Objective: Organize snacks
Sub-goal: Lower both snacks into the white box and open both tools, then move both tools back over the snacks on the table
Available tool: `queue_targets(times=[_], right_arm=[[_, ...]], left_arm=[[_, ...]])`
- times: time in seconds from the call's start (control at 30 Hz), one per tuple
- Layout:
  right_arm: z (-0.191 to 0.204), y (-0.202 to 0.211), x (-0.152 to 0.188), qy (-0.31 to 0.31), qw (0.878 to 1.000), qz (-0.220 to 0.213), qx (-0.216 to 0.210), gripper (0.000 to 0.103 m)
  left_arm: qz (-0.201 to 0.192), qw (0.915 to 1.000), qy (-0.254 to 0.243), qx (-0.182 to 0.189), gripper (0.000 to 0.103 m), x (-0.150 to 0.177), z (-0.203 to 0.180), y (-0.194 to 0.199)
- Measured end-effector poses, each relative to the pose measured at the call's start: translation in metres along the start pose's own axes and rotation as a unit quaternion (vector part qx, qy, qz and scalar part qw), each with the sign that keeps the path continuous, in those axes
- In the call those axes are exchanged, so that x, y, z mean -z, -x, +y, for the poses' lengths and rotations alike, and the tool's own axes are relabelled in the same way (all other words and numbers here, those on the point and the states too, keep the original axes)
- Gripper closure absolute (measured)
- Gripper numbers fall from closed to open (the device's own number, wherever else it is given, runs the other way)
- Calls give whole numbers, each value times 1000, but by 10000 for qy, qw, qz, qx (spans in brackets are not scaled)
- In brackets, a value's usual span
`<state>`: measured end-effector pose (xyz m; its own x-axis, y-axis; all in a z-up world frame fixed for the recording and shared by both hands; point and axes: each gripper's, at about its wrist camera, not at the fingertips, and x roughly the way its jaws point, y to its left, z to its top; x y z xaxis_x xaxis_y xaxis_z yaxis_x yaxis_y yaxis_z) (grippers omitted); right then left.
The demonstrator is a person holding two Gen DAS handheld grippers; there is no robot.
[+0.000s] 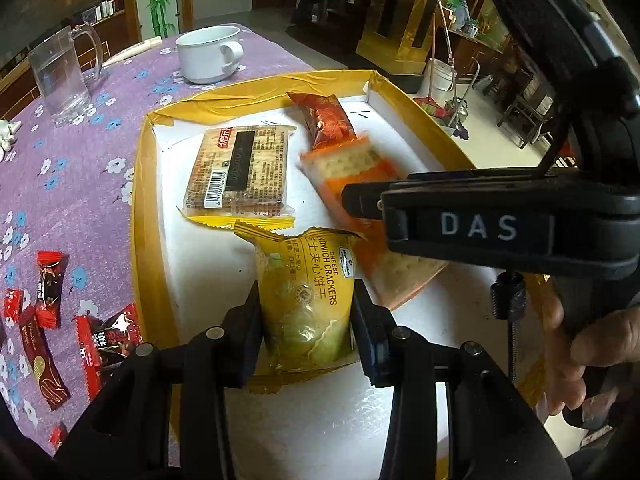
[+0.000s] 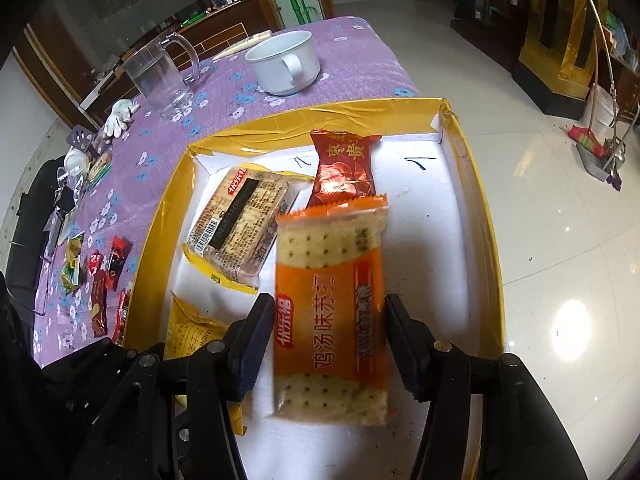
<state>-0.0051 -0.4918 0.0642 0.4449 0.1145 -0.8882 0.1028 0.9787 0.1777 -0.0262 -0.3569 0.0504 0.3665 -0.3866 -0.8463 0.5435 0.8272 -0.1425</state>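
white cup (image 1: 208, 54), clear jug (image 1: 60, 76), white glove (image 2: 120, 117), floral tablecloth (image 1: 80, 184)

I am reading "CHEESE SANDWICH CRACKERS" in dark letters, beside the Chinese 芝士夹心饼干, running sideways on the yellow packet (image 1: 306, 304) at the lower middle of the left wrist view. At the right of that view, white letters "DAS" are showing on the black gripper body (image 1: 480, 226). In the right wrist view, the orange cracker packet (image 2: 332, 320) at centre is showing 鸡汤味苏打, and the red packet (image 2: 344, 168) above it 枣贵. The barcode digits on the clear-wrapped packet (image 2: 244, 216) are looking too small to read.
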Motion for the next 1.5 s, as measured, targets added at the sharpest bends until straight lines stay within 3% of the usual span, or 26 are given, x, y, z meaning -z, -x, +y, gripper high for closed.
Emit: queue_targets(times=[0.2, 0.3, 0.4, 0.57, 0.7, 0.97, 1.1, 1.5], right_arm=[[0, 16, 2, -40, 9999, -136, 3, 45], [2, 30, 8, -59, 9997, -254, 39, 39], [5, 45, 15, -90, 9985, -450, 304, 31], [18, 67, 29, -129, 9945, -756, 709, 30], [43, 78, 39, 48, 9924, -951, 781, 30], [95, 89, 44, 197, 9928, -1064, 505, 30], [119, 87, 51, 203, 9947, -1003, 61, 30], [231, 40, 83, 978, 9918, -59, -820, 37]], left_arm=[[1, 10000, 50, 63, 64, 1, 1, 5], [-153, 9998, 64, 85, 64, 2, 3, 17], [-331, 9993, 149, 96, 64, 4, 10, 31], [-618, 9976, 284, 137, 61, 13, 23, 55], [-781, 9963, 349, 113, 61, 21, 37, 73], [-987, 9913, 845, -190, 61, 51, 91, 110], [-1018, 9860, 1242, -453, 57, 76, 125, 125], [-848, 9684, 2120, -1000, 57, 155, 211, 158]])
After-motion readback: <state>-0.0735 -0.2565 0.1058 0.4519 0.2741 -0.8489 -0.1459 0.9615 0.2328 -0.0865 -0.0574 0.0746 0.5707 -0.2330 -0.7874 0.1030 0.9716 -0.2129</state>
